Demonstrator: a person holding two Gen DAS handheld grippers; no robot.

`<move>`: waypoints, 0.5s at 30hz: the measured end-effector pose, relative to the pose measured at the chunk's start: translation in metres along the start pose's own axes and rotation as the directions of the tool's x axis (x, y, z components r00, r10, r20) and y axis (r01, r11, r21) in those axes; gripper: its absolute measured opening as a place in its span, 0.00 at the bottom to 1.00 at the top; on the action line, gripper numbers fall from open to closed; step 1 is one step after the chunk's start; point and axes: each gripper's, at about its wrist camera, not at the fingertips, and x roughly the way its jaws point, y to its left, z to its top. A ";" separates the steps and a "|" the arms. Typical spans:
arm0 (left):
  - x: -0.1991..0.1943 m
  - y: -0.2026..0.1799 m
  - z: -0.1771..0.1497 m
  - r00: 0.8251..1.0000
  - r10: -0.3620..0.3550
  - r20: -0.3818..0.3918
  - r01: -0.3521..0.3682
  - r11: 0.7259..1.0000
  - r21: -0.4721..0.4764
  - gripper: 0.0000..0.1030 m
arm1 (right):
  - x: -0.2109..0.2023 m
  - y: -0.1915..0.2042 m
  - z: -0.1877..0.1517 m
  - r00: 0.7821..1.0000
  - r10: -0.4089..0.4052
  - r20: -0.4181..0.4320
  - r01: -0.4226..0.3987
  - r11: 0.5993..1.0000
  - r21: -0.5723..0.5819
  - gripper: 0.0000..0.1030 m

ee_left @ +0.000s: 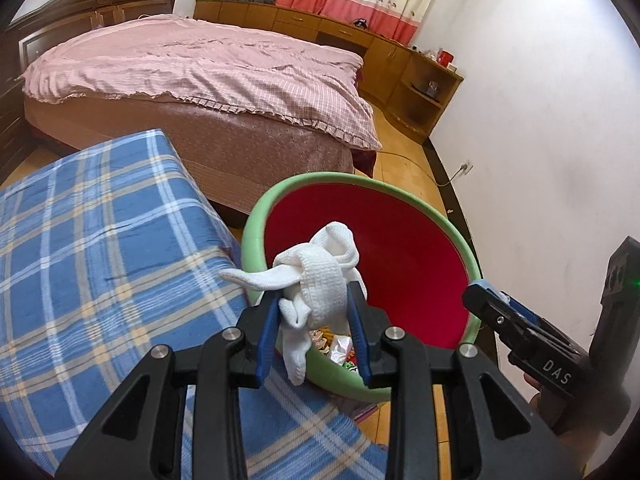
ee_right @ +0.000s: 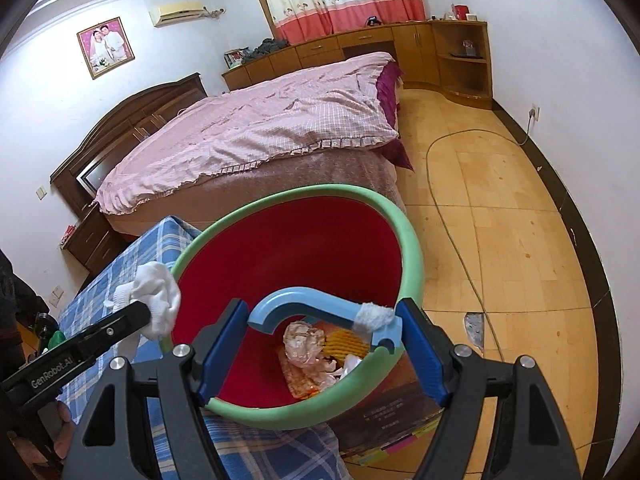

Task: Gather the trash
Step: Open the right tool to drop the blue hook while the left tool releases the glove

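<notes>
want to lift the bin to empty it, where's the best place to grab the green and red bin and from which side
Grip the rolled green rim of the bin, on its floor side, coming down from above with one jaw inside and one outside. The rim is a thick rounded lip, and that side is free, while the checked blanket crowds the other.

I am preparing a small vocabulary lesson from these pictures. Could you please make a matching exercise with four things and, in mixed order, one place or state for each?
Things:
1. white cloth
2. blue hook
3. crumpled wrappers
4. pink quilt

Places or states:
A. spread over the bed
B. lying at the bottom of the red bin
C. pinched in the left tool
D. held between the fingers of the right tool, above the bin

Pairs: 1-C, 2-D, 3-B, 4-A
</notes>
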 end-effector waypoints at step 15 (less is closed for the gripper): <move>0.007 0.002 0.001 1.000 -0.003 -0.001 0.003 1.000 -0.018 0.46 | 0.013 -0.010 0.000 1.000 -0.001 -0.015 0.001 1.000 0.016 0.76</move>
